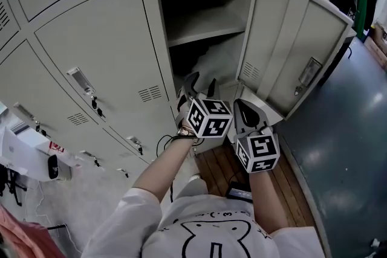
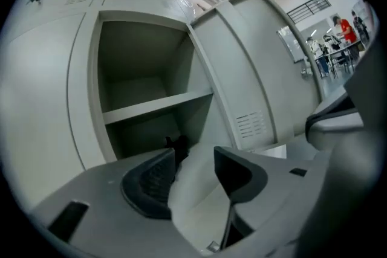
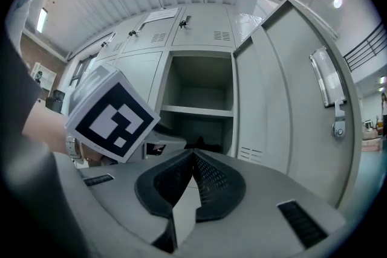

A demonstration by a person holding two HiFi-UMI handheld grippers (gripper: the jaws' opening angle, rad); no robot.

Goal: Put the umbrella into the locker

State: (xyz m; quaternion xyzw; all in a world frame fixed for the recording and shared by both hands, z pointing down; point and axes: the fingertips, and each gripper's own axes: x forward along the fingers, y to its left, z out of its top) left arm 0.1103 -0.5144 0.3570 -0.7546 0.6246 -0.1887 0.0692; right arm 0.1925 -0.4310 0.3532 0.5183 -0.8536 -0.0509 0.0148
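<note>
Left tool half open, empty; right tool shut, empty. A dark shape, likely the umbrella, sits in the locker under the shelf, straight ahead. Left tool looks nearer.

Umbrella in locker, below shelf

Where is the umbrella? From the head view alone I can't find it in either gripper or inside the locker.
Observer: The right gripper view shows a dark object low in the open locker, under its shelf; probably the umbrella, too small to confirm.
Operator: Is either gripper holding anything?
Observer: No; the right gripper is shut on nothing.
Operator: And the left?
Observer: The left gripper has its jaws apart, nothing between them.
</note>
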